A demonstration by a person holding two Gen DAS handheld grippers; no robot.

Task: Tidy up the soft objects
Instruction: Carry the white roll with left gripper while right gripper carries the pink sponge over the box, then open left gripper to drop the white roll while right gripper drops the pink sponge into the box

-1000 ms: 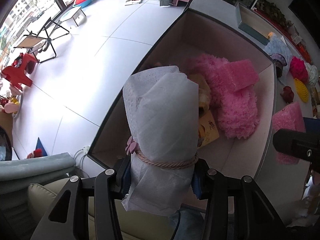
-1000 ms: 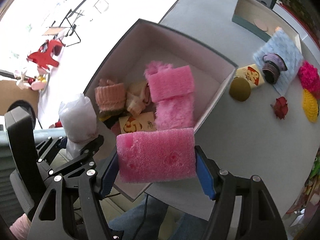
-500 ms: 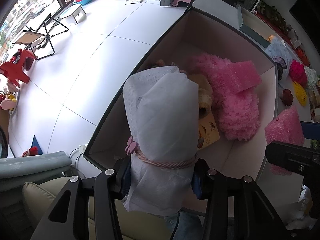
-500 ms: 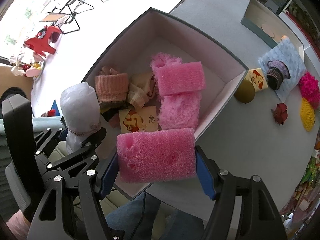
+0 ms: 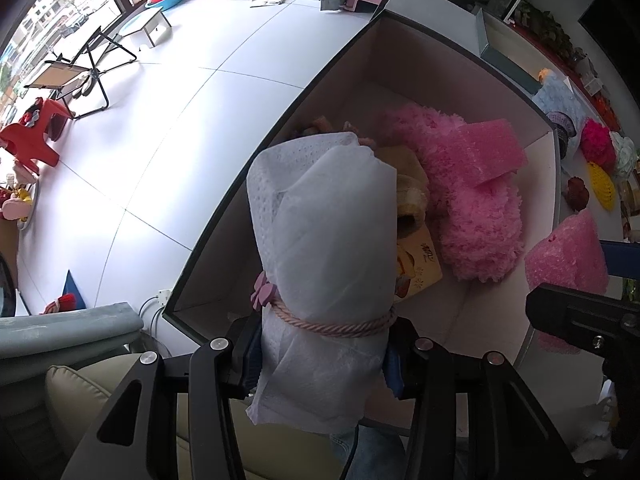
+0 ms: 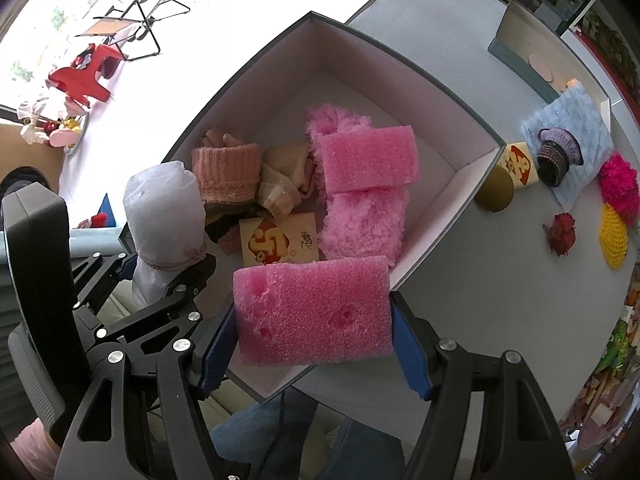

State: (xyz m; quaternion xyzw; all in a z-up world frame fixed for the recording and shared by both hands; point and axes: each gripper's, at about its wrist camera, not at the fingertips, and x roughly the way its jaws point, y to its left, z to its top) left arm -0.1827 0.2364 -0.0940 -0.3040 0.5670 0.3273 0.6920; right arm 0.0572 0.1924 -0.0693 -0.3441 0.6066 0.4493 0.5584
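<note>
Carrying two soft pieces to the open storage box [image 6: 460, 92], one in each gripper.

Our left gripper [image 5: 320, 350] is closed on a white nonwoven bundle [image 5: 324, 240] just below its pink cord tie [image 5: 332, 326], the narrow, firm part, so we judge the loose wrap will not slip. Our right gripper [image 6: 312, 320] pinches a pink foam block [image 6: 312, 310] by its short ends, jaws set wide, flat face up over the box's near corner, ready to lay flat. Inside the box lie another foam block [image 6: 370, 158] on a fluffy pink cloth [image 6: 362, 224], knitted socks [image 6: 226, 172] and a printed card [image 6: 280, 242]. More soft items wait on the grey table [image 6: 440, 40].
</note>
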